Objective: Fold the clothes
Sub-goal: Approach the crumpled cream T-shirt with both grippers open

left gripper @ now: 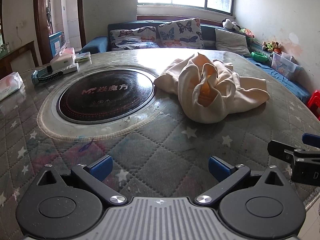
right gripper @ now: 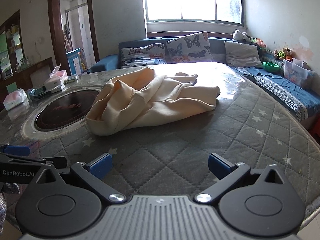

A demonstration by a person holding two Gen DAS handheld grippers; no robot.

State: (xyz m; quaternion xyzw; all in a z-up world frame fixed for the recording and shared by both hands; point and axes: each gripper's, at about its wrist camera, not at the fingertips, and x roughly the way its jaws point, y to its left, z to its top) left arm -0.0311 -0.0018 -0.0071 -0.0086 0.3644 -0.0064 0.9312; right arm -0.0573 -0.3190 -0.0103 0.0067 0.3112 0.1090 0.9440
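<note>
A cream garment (left gripper: 212,88) lies crumpled in a heap on the quilted grey table cover (left gripper: 160,146), right of the round black hotplate (left gripper: 106,96). It also shows in the right wrist view (right gripper: 152,102), spread toward the window. My left gripper (left gripper: 160,169) is open and empty, low over the table's near edge, well short of the garment. My right gripper (right gripper: 160,167) is open and empty, also near the front edge. Each gripper shows at the side of the other's view: the right one (left gripper: 296,156) and the left one (right gripper: 22,156).
Tissue packs (left gripper: 10,84), a white box (left gripper: 64,60) and a watch (left gripper: 46,76) lie at the table's left. A blue sofa with butterfly cushions (left gripper: 180,32) stands behind the table. Toys and a plastic bin (left gripper: 284,62) sit along the right wall.
</note>
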